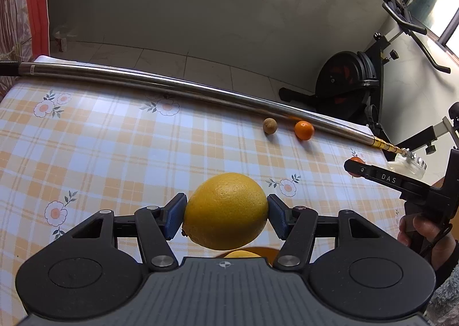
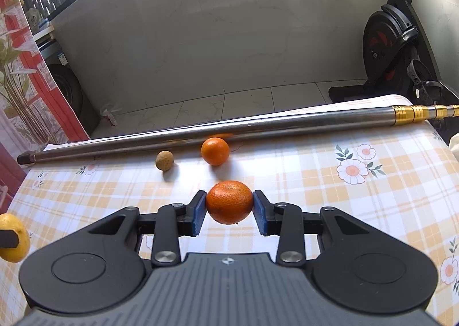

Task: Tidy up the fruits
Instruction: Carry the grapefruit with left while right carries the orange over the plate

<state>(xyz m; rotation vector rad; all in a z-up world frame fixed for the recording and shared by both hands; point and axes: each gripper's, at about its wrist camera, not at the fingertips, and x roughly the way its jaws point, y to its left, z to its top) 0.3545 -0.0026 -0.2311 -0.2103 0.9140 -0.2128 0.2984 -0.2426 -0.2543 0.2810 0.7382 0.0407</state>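
Left gripper (image 1: pixel 226 212) angled down over the checked tablecloth (image 1: pixel 114 153), blue pads clamped on a large yellow lemon (image 1: pixel 226 211) with pebbled skin, apparently lifted clear of the cloth. Right gripper (image 2: pixel 229 205) likewise pitched down, pads pinching a mandarin (image 2: pixel 229 202). A second mandarin (image 2: pixel 215 151) and a small brown fruit (image 2: pixel 164 160) rest near the metal pole (image 2: pixel 200 133).
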